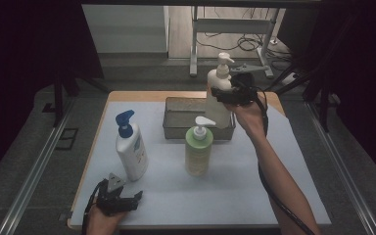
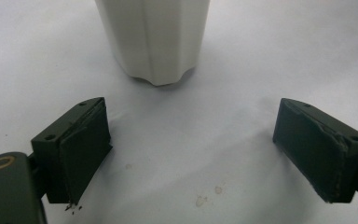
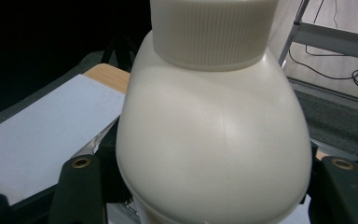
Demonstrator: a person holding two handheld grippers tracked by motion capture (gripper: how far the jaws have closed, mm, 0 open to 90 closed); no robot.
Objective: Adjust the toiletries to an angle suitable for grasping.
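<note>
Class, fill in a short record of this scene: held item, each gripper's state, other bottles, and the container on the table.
Held item: cream pump bottle, lifted over the tray
Right gripper: shut on the bottle's body
Left gripper: open, low over the table's near edge
Other bottles: white bottle with blue pump; green bottle, both upright
Container: grey metal tray

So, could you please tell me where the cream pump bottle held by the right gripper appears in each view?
High view: cream pump bottle, upper centre, above the metal tray.
Left gripper view: not in it.
Right gripper view: centre, between the jaws.
Shared landmark: the white table sheet.
</note>
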